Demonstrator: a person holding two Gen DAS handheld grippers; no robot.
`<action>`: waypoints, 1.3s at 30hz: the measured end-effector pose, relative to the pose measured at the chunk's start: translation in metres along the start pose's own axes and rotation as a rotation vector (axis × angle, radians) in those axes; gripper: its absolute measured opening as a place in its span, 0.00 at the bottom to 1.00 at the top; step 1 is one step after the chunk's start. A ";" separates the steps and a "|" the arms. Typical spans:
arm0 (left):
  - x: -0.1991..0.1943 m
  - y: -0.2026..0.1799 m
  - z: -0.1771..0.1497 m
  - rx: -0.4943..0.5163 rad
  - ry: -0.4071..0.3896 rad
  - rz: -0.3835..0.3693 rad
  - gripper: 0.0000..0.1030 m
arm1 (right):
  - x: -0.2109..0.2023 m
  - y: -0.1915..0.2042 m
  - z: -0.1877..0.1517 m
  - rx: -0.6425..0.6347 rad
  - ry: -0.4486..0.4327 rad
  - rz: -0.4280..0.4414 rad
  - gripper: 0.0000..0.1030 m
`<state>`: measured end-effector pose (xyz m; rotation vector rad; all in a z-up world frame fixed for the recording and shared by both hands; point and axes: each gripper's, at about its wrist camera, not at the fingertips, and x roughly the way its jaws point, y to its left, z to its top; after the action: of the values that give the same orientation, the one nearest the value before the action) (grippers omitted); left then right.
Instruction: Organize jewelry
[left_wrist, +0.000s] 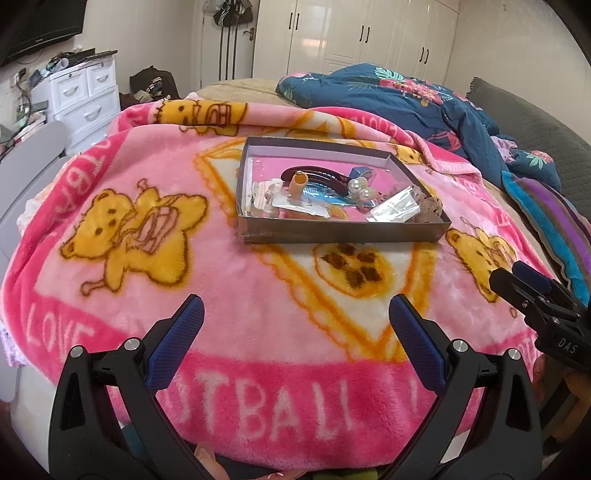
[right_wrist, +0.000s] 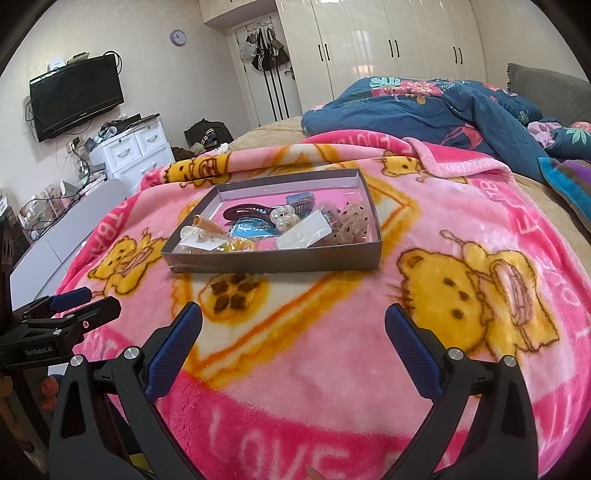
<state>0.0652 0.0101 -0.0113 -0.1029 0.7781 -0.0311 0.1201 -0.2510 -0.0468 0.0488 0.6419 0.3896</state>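
A shallow grey box (left_wrist: 343, 232) (right_wrist: 273, 260) lies on a pink bear-print blanket (left_wrist: 258, 295) (right_wrist: 332, 332). Inside are a dark red hair clip (left_wrist: 314, 175) (right_wrist: 243, 213), a pearl clip (left_wrist: 360, 190) (right_wrist: 282, 218), clear plastic packets (left_wrist: 395, 210) (right_wrist: 304, 232), an orange piece (left_wrist: 298, 183) (right_wrist: 210, 226) and other small accessories. My left gripper (left_wrist: 295, 314) is open and empty, hovering above the blanket short of the box. My right gripper (right_wrist: 293, 321) is open and empty, also short of the box. Each shows at the edge of the other's view: the right one (left_wrist: 517, 280), the left one (right_wrist: 88, 301).
A blue floral quilt (left_wrist: 424, 99) (right_wrist: 424, 107) is heaped behind the box. A striped cushion (left_wrist: 546, 218) lies at the right. A white drawer unit (left_wrist: 88, 96) (right_wrist: 129, 151) with clutter and a wall TV (right_wrist: 74, 99) stand at the left, wardrobes behind.
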 end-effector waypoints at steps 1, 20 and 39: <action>0.000 0.000 0.000 0.000 0.001 0.001 0.91 | 0.000 0.000 0.000 0.001 0.001 -0.001 0.96; 0.000 0.004 -0.002 -0.005 0.001 0.013 0.91 | -0.001 0.000 -0.001 0.003 -0.001 -0.001 0.96; 0.000 0.002 -0.002 -0.004 0.003 0.014 0.91 | -0.002 0.002 -0.002 0.002 0.002 -0.001 0.96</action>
<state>0.0637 0.0125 -0.0126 -0.1011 0.7820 -0.0160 0.1166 -0.2502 -0.0473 0.0501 0.6439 0.3886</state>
